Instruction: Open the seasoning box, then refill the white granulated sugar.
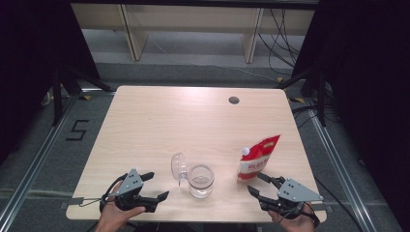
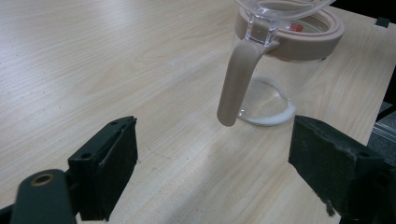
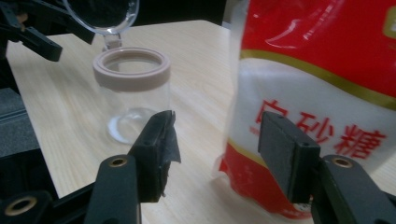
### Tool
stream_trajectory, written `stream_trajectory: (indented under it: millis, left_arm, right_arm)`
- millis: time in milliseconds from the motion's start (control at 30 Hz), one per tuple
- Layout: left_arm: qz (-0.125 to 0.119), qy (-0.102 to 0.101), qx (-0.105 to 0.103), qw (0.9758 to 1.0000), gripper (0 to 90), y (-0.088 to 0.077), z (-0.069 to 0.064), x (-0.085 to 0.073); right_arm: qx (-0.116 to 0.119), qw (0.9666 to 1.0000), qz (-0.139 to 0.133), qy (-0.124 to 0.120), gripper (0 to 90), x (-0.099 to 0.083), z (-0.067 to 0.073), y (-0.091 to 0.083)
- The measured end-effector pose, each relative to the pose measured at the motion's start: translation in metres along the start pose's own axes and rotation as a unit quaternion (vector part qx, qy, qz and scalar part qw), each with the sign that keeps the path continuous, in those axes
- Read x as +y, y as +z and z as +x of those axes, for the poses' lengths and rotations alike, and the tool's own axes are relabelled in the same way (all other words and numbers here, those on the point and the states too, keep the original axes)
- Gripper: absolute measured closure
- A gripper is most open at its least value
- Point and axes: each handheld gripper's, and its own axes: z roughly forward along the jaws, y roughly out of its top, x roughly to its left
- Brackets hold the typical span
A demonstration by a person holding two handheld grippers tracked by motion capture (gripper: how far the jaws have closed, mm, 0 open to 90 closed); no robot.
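Observation:
A clear glass jar (image 1: 201, 181) with a beige rim stands near the table's front edge, its clear hinged lid (image 1: 179, 166) flipped open to its left. In the left gripper view the jar (image 2: 280, 79) shows a beige lever hanging down its side and a little white powder at the bottom. A red and white stand-up pouch (image 1: 257, 158) with a white cap stands to the jar's right. My left gripper (image 1: 158, 186) is open, left of the jar, nothing between its jaws. My right gripper (image 1: 261, 184) is open just in front of the pouch (image 3: 322, 93), apart from it.
A round dark cable hole (image 1: 234, 100) sits near the wooden table's far edge. Pale wooden frames stand on the floor beyond the table. Black drapes hang at both sides. Floor rails run along the left and right of the table.

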Motion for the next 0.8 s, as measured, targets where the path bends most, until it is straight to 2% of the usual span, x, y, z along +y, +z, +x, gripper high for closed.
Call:
stream_trajectory:
  millis: [33, 67, 133, 200, 233, 367, 433, 467, 533, 567, 600, 633, 700, 733, 800]
  left_arm:
    - [0.0, 0.0, 0.0, 1.0, 15.2, 0.0, 0.0, 0.0]
    - [0.001, -0.013, 0.001, 0.9999, 15.2, 0.0, -0.002, -0.001]
    - [0.0, -0.014, 0.001, 0.9999, 15.2, 0.0, -0.002, -0.001]
    - [0.003, -0.011, 0.001, 0.9999, 15.1, 0.0, -0.002, -0.001]
    - [0.003, 0.001, 0.0, 1.0, 15.2, 0.0, 0.0, -0.001]
    - [0.002, 0.002, 0.0, 1.0, 15.1, 0.0, 0.0, -0.001]
    - [0.002, 0.001, 0.0, 1.0, 15.2, 0.0, -0.001, -0.001]
    - [0.002, 0.0, -0.001, 1.0, 15.1, -0.001, -0.001, -0.002]
    - [0.001, -0.001, -0.001, 1.0, 15.1, -0.001, -0.001, -0.002]
    - [0.001, -0.001, 0.0, 1.0, 15.2, -0.001, -0.001, -0.002]
    - [0.002, 0.0, 0.0, 1.0, 15.2, -0.001, -0.001, -0.002]
    - [-0.004, -0.004, 0.0, 1.0, 15.2, 0.0, -0.001, -0.002]
    - [-0.003, -0.003, 0.0, 1.0, 15.2, 0.0, -0.001, -0.002]
    - [0.003, 0.001, 0.001, 1.0, 15.2, -0.001, -0.001, -0.002]
    - [0.004, 0.003, 0.001, 1.0, 15.2, -0.001, -0.001, -0.002]
  right_arm:
    - [-0.008, 1.0, 0.006, 0.0, 46.0, -0.002, -0.004, -0.003]
    - [-0.015, 0.9999, 0.008, -0.001, 46.0, -0.003, -0.006, -0.004]
    - [-0.018, 0.9998, 0.007, 0.002, 45.9, -0.003, -0.007, -0.005]
    - [-0.022, 0.9997, 0.003, 0.007, 45.5, -0.004, -0.009, -0.005]
    - [-0.022, 0.9997, 0.006, 0.007, 45.3, -0.005, -0.01, -0.006]
    - [-0.026, 0.9995, 0.006, 0.015, 45.5, -0.007, -0.014, -0.007]
    - [-0.036, 0.9993, 0.006, 0.013, 45.0, -0.007, -0.015, -0.007]
    - [-0.031, 0.9994, 0.009, 0.009, 44.5, -0.008, -0.017, -0.008]
    - [-0.034, 0.9993, 0.007, 0.012, 42.8, -0.009, -0.019, -0.006]
    - [-0.035, 0.9992, 0.014, 0.015, 41.5, -0.009, -0.019, -0.007]
    - [-0.042, 0.9988, 0.012, 0.022, 37.8, -0.01, -0.022, -0.006]
    - [-0.037, 0.9987, 0.022, 0.027, 35.5, -0.011, -0.023, -0.007]
    - [-0.041, 0.9986, 0.018, 0.028, 33.9, -0.011, -0.026, -0.007]
    - [-0.044, 0.9978, 0.023, 0.043, 30.3, -0.013, -0.029, -0.008]
    - [-0.048, 0.9976, 0.026, 0.043, 27.5, -0.015, -0.033, -0.008]
